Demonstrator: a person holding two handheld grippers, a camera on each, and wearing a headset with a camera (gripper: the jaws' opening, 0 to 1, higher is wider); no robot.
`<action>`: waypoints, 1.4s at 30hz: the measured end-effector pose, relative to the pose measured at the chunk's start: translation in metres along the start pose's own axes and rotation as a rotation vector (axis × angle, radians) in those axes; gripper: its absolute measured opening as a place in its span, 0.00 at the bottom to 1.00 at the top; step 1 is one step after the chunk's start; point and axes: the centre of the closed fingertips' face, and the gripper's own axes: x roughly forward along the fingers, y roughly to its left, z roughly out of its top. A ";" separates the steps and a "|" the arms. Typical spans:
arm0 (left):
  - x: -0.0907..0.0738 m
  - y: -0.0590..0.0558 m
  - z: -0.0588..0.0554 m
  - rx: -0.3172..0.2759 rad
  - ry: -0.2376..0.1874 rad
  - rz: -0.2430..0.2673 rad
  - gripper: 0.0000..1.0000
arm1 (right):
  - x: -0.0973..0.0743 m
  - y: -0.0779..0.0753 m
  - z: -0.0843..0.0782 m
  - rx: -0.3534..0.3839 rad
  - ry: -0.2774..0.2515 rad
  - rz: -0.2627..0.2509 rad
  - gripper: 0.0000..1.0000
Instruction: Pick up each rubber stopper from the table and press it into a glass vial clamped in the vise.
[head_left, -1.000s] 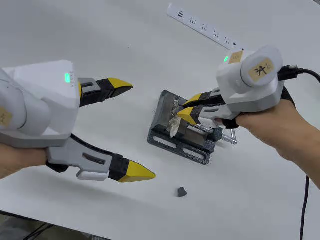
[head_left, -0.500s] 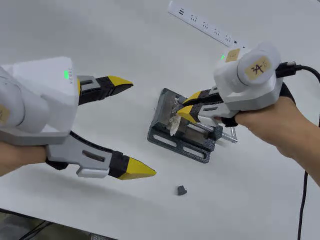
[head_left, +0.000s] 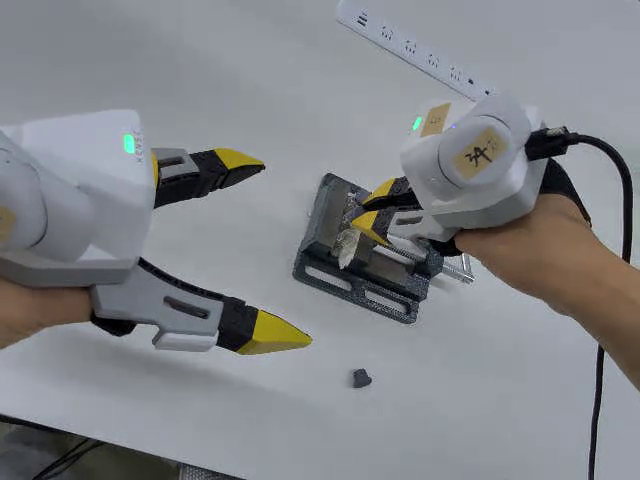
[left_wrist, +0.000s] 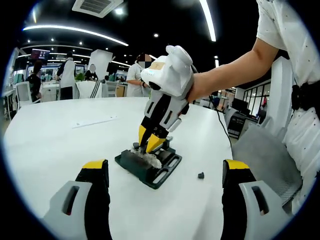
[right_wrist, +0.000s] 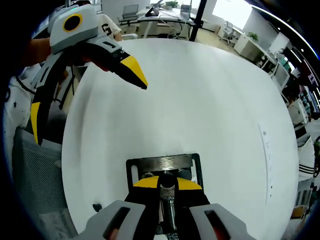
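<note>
A small dark vise (head_left: 360, 275) stands mid-table with a clear glass vial (head_left: 347, 245) clamped in its jaws. My right gripper (head_left: 374, 208) points down at the vise top, its yellow tips close together on what looks like a small dark rubber stopper. In the right gripper view, the right gripper (right_wrist: 167, 184) hangs just over the vise (right_wrist: 162, 162). Another dark stopper (head_left: 361, 378) lies loose on the table in front of the vise. To the left of the vise, my left gripper (head_left: 270, 250) is held wide open and empty. The left gripper (left_wrist: 165, 166) faces the vise (left_wrist: 150, 167) and the loose stopper (left_wrist: 200, 175).
A white power strip (head_left: 410, 50) lies at the table's far edge. A black cable (head_left: 610, 260) trails from the right gripper down the right side. Bare white tabletop (head_left: 250, 70) surrounds the vise. People and desks fill the room behind.
My right gripper has shifted slightly left and rolled, its tips closer over the vial. The left gripper and the loose stopper have stayed in place.
</note>
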 end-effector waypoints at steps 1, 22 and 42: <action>0.000 0.000 0.000 -0.001 -0.001 0.000 0.94 | 0.000 0.000 0.000 -0.003 0.001 0.004 0.05; 0.000 -0.001 0.001 0.001 0.008 -0.005 0.93 | -0.002 0.002 0.000 0.035 -0.046 0.025 0.10; 0.001 -0.003 -0.002 0.001 0.017 -0.011 0.92 | -0.015 -0.001 0.004 0.065 -0.095 0.044 0.01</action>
